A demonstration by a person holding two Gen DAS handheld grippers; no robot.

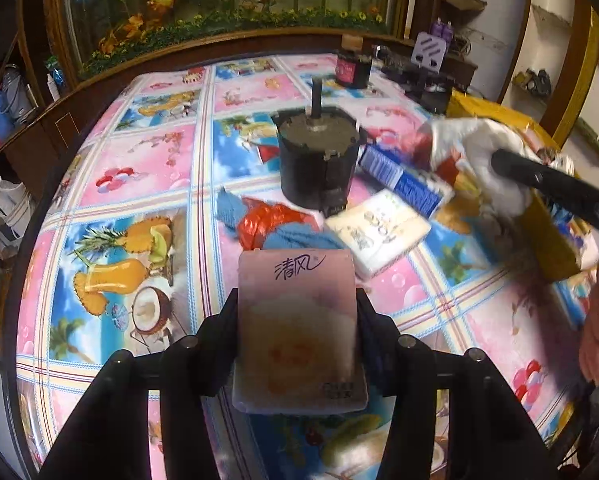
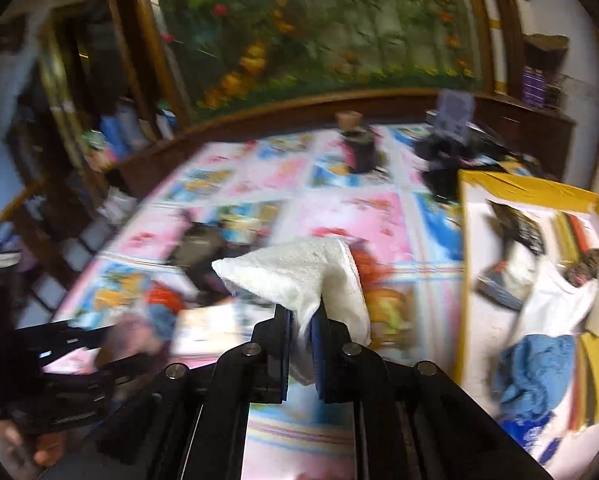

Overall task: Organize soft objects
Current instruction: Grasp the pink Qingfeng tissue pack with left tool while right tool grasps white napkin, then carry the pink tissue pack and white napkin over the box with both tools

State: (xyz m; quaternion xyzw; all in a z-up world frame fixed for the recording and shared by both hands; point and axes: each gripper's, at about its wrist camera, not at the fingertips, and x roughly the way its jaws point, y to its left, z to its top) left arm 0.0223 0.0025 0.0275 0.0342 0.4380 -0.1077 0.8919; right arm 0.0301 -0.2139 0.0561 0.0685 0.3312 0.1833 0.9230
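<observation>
1. The left hand-held gripper [image 1: 297,320] is clamped on a pink rectangular plastic-wrapped tissue pack [image 1: 299,332] with dark script printed at its far end, held above the bench [image 1: 139,168] with its colourful fruit-print cloth.
2. The right hand-held gripper [image 2: 301,320] is pinched tight on a white fluffy folded towel [image 2: 299,276], its corner peaking upward, left of a yellow-rimmed box [image 2: 519,190].

Left wrist view is reading mostly sharp at centre; the glossy pink-and-blue cartoon-print tablecloth [image 1: 139,168] is throwing soft glare lower left. Upper right is smearing around the white fluffy towel [image 1: 495,160]. Right wrist view is motion-blurring everywhere except centre. Fisheye is bending edges, corners are vignetting black.
</observation>
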